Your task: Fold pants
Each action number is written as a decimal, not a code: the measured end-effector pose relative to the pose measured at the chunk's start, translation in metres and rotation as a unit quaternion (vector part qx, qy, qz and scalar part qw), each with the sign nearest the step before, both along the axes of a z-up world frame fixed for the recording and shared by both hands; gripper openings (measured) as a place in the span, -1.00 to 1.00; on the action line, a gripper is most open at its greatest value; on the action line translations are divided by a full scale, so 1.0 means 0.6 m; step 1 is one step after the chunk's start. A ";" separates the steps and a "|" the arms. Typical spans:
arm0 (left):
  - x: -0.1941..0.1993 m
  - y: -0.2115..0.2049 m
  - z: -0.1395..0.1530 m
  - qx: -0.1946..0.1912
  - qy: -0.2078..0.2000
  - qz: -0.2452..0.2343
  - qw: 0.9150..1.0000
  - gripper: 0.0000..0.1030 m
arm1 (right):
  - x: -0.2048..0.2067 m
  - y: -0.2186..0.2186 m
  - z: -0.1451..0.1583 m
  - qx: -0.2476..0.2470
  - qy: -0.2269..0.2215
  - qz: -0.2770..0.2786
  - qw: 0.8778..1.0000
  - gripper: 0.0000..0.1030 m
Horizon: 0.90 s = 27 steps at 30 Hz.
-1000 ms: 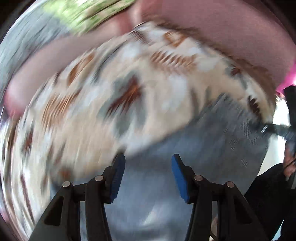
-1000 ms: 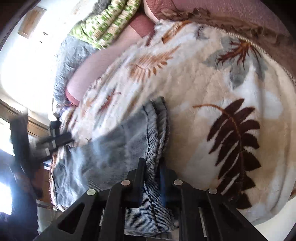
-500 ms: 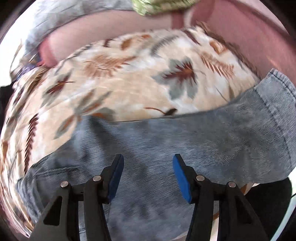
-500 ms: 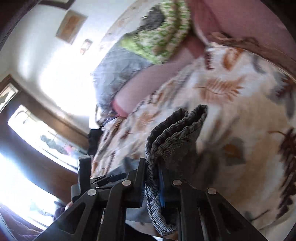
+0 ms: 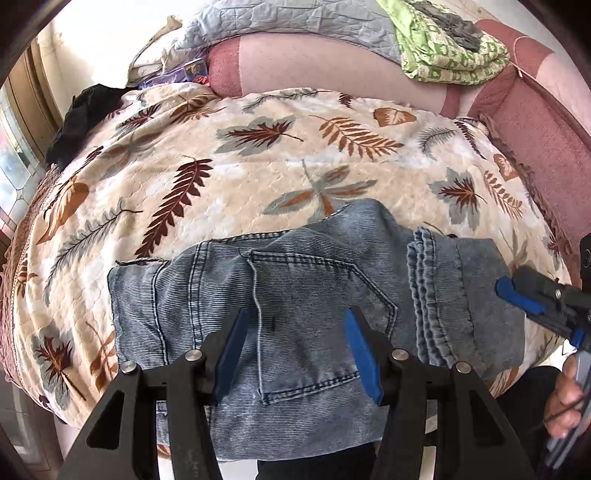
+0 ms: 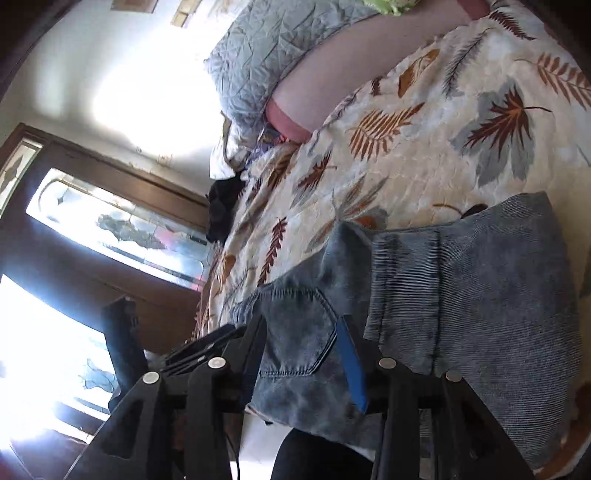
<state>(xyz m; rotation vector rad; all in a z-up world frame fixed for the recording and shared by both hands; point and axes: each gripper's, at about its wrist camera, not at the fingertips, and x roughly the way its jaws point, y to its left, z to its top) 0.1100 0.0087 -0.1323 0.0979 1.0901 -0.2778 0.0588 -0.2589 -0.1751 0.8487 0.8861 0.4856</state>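
Blue denim pants (image 5: pixel 295 295) lie folded on a leaf-patterned blanket (image 5: pixel 258 158) near its front edge, back pocket up, with the leg hems (image 5: pixel 436 295) folded over on the right. My left gripper (image 5: pixel 293 350) is open and empty just above the pocket. My right gripper (image 5: pixel 517 299) shows at the right edge of the left wrist view, open beside the folded hems. In the right wrist view the right gripper (image 6: pixel 301 358) is open over the pants (image 6: pixel 480 295), holding nothing.
A pink sofa back (image 5: pixel 332 70) with a grey quilt (image 5: pixel 288 22) and green folded cloth (image 5: pixel 450 48) runs behind. A black garment (image 5: pixel 85 118) lies at the far left. A window and dark wooden frame (image 6: pixel 110 229) stand to the left.
My right gripper carried the leg hems over, laid them on the pants and opened. The left gripper stayed open and drew back over the pocket.
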 end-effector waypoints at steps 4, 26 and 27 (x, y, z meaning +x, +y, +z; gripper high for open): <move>-0.018 -0.046 0.004 -0.030 -0.005 -0.037 0.999 0.09 | -0.022 -0.054 0.014 -0.077 -0.011 -0.057 0.995 -0.16; -0.063 -0.072 -0.040 0.011 0.021 -0.060 0.998 0.11 | -0.035 -0.104 -0.031 -0.142 -0.011 -0.031 0.989 -0.37; -0.067 -0.048 -0.033 0.013 0.016 -0.046 0.999 0.11 | -0.043 -0.089 -0.036 -0.148 -0.008 -0.014 0.989 -0.37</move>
